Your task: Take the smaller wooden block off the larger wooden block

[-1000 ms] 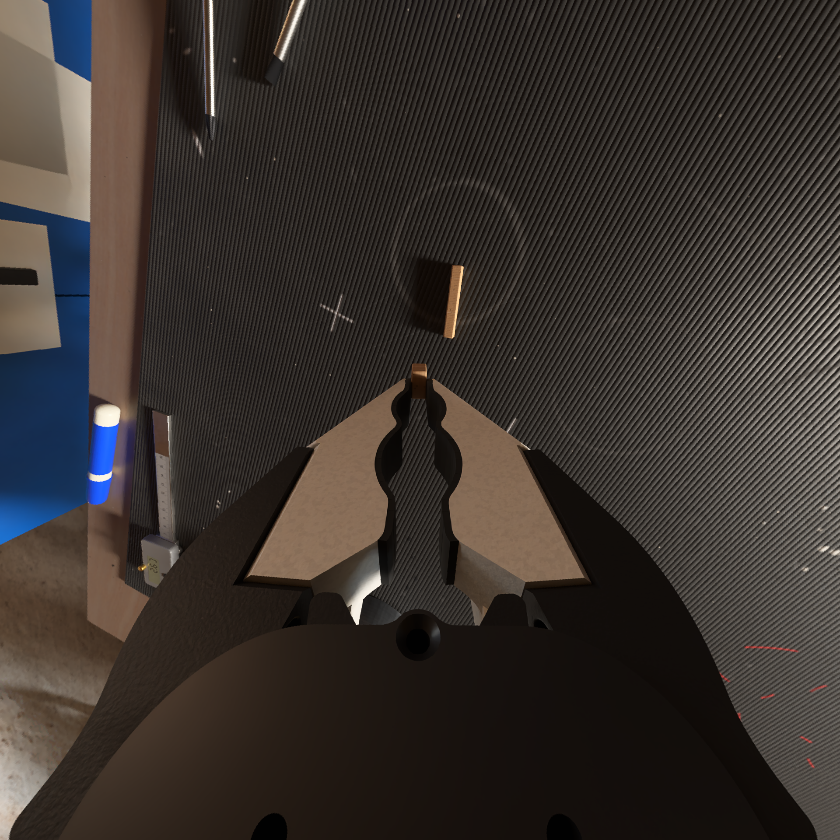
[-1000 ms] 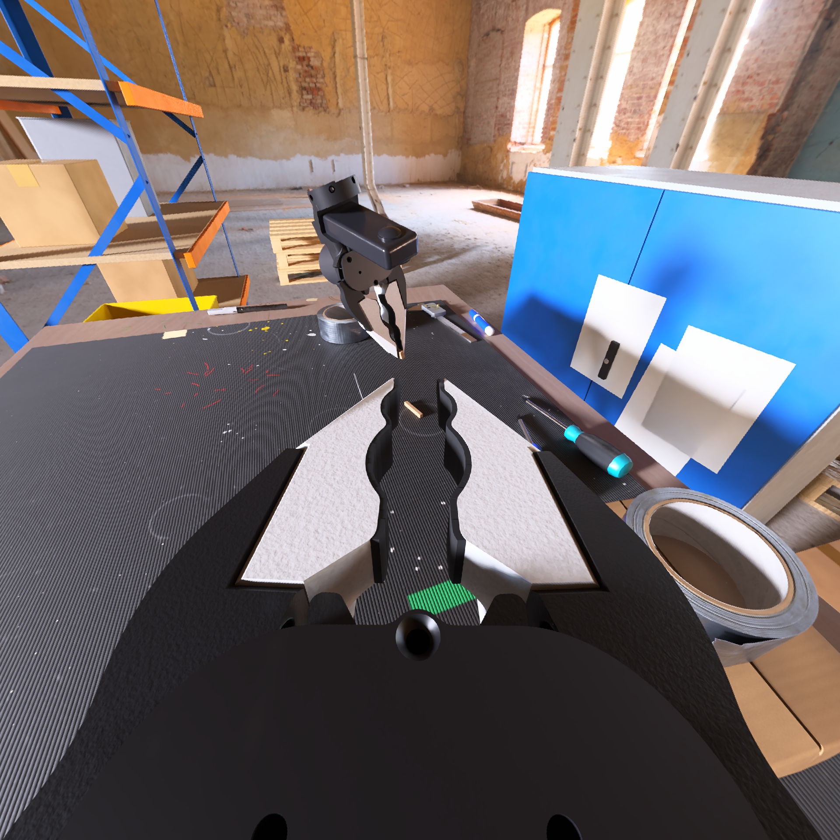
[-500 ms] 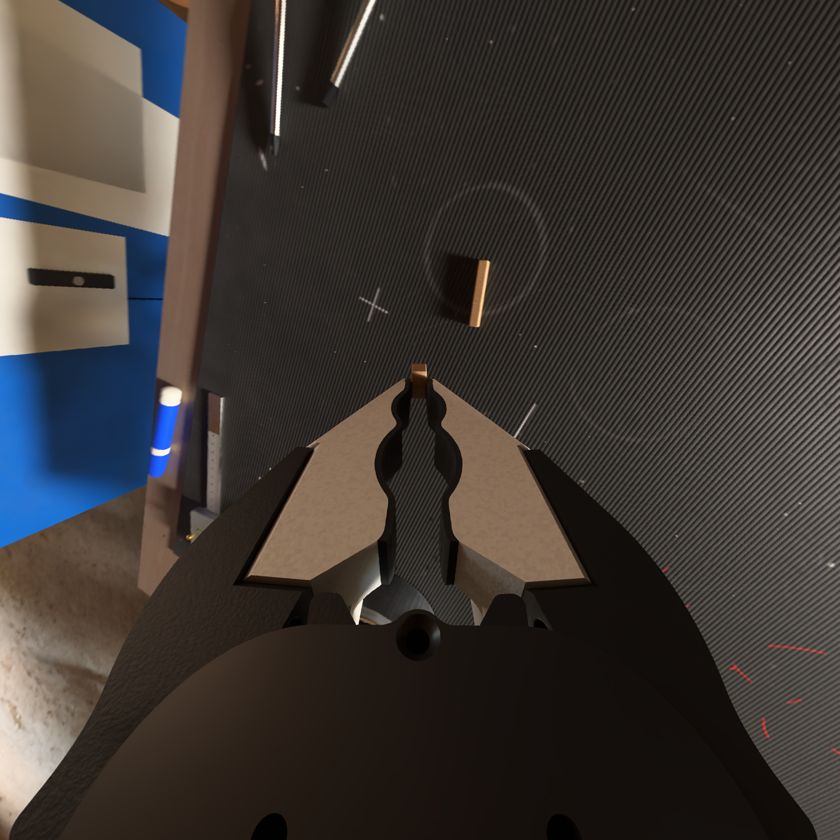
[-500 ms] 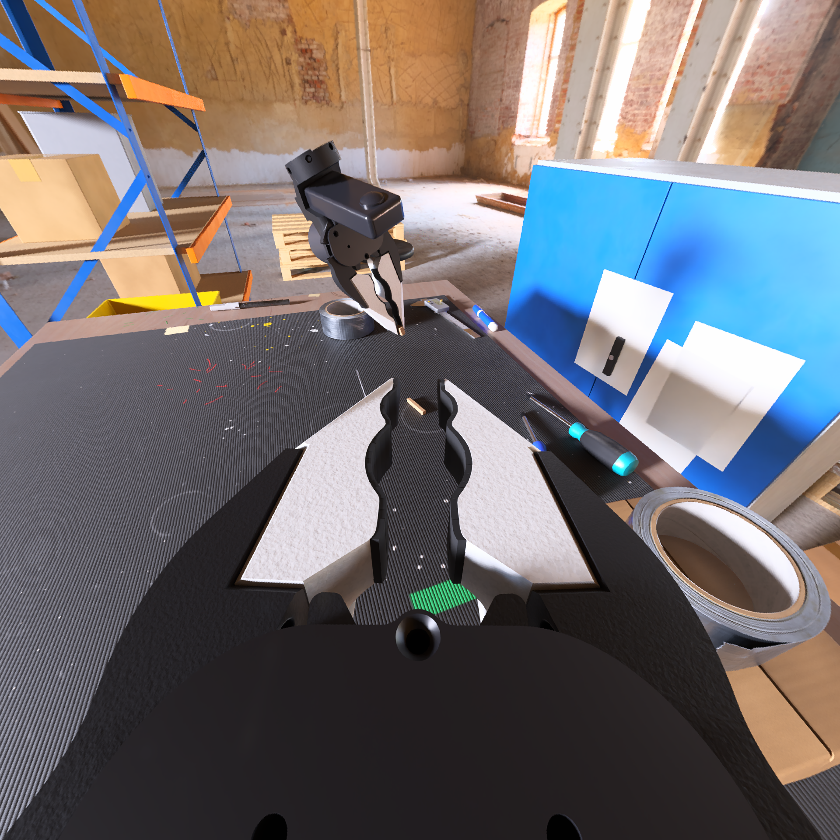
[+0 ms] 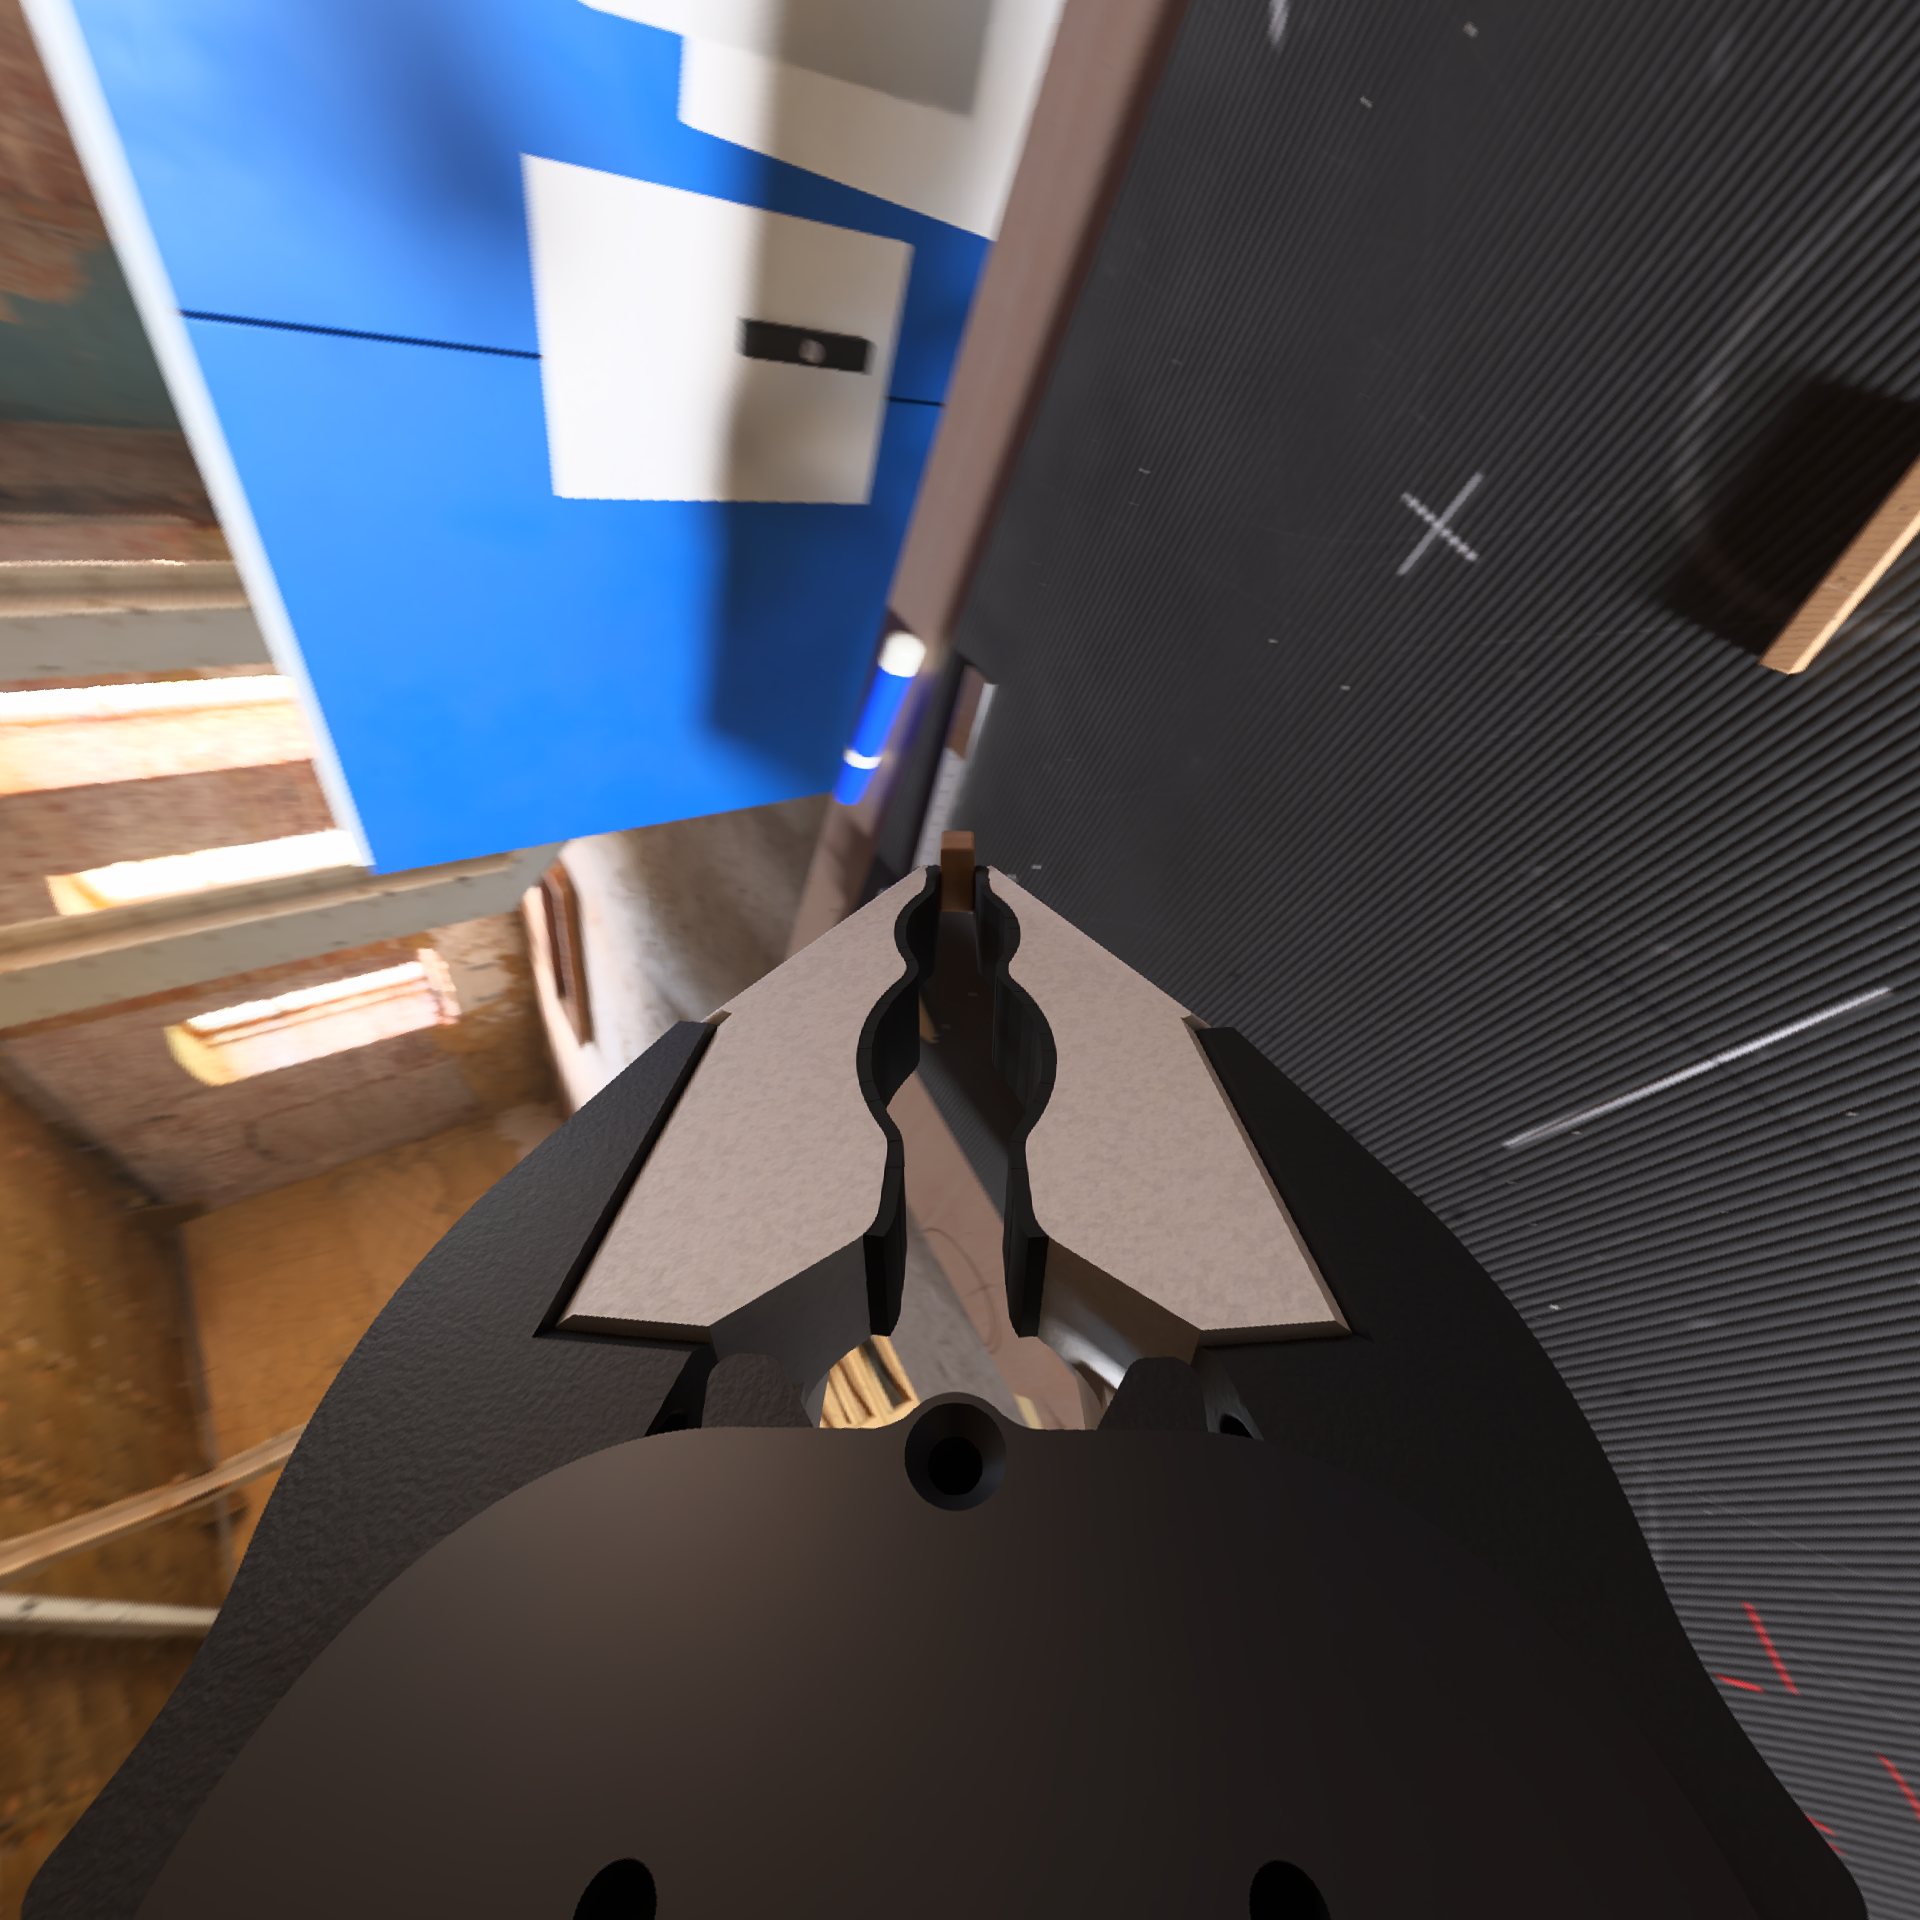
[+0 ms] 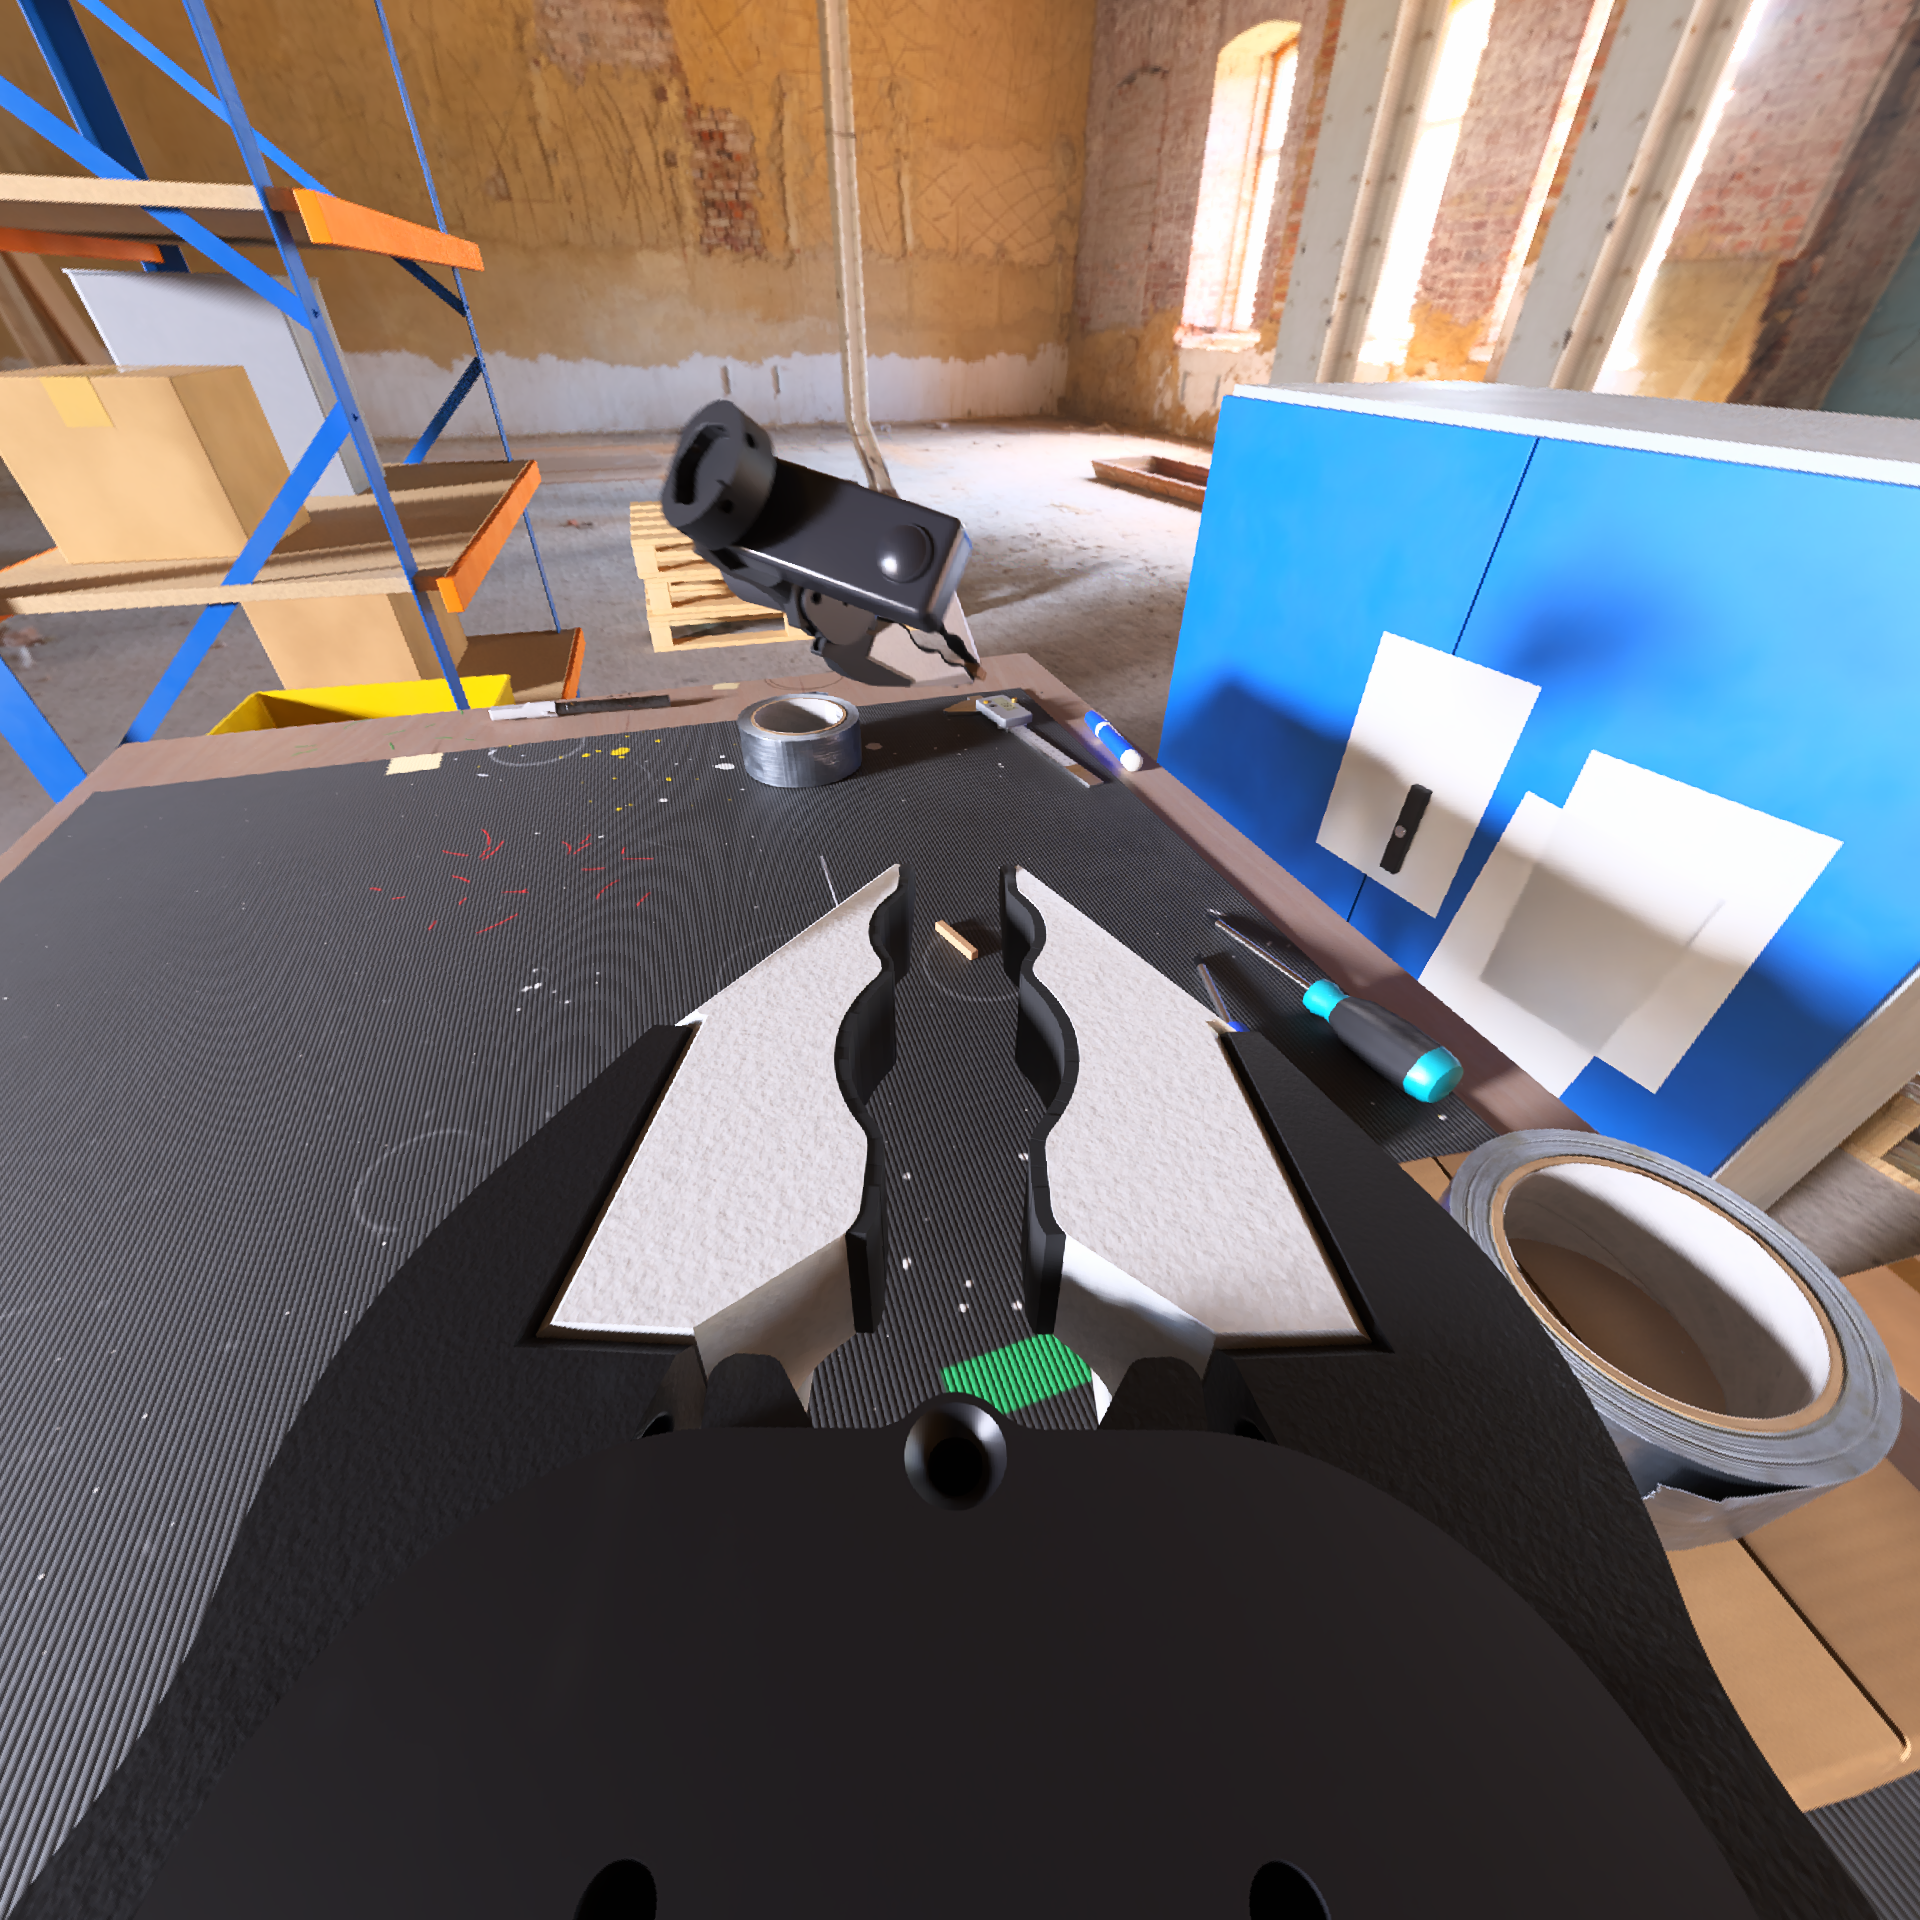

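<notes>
My left gripper [image 5: 956,885] is shut on the smaller wooden block [image 5: 956,858], a small brown piece pinched at the fingertips. It is held in the air over the mat's edge near the blue cabinet. The larger wooden block [image 5: 1813,561] lies flat on the black mat [image 5: 1455,935], well away from it at the upper right. In the right wrist view the larger block [image 6: 956,938] lies just beyond my right gripper [image 6: 956,883], which is open and empty low over the mat. The left gripper [image 6: 831,561] shows tilted above the table's far end.
A blue cabinet [image 6: 1558,675] stands along the table's right side. On the table are a grey tape roll [image 6: 800,738], a blue marker [image 6: 1112,740], a screwdriver [image 6: 1371,1039] and a large tape roll [image 6: 1673,1330]. A blue shelf rack [image 6: 260,416] stands at the far left.
My left gripper has lifted the smaller block away from the larger block and swung toward the cabinet side, tilting over. The right gripper has stayed in place.
</notes>
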You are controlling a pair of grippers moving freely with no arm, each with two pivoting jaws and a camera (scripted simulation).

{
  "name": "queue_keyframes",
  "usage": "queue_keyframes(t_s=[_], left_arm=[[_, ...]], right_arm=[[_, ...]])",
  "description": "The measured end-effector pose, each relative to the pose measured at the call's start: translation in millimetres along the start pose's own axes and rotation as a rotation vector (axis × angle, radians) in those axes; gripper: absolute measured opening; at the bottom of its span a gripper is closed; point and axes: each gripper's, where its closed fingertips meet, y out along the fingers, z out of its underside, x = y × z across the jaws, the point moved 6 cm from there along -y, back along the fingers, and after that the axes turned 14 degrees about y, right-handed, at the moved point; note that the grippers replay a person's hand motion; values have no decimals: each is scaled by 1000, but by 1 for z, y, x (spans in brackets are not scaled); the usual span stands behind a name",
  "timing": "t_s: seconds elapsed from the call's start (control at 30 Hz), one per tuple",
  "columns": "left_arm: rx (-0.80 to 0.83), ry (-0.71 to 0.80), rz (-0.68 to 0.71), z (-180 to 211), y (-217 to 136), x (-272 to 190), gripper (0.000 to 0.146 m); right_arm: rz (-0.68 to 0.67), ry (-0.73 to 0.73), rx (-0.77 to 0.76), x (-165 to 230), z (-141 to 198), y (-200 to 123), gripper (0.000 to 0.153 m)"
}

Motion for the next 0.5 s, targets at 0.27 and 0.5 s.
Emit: queue_keyframes(t_s=[0.27,0.5], left_arm=[[-124,-74,-309,8,-82,27,6],[-274,-187,-391,6,-175,34,6]], right_arm=[[-19,-2,-3,4,-1,3,17],[-46,-37,-3,14,-4,5,32]])
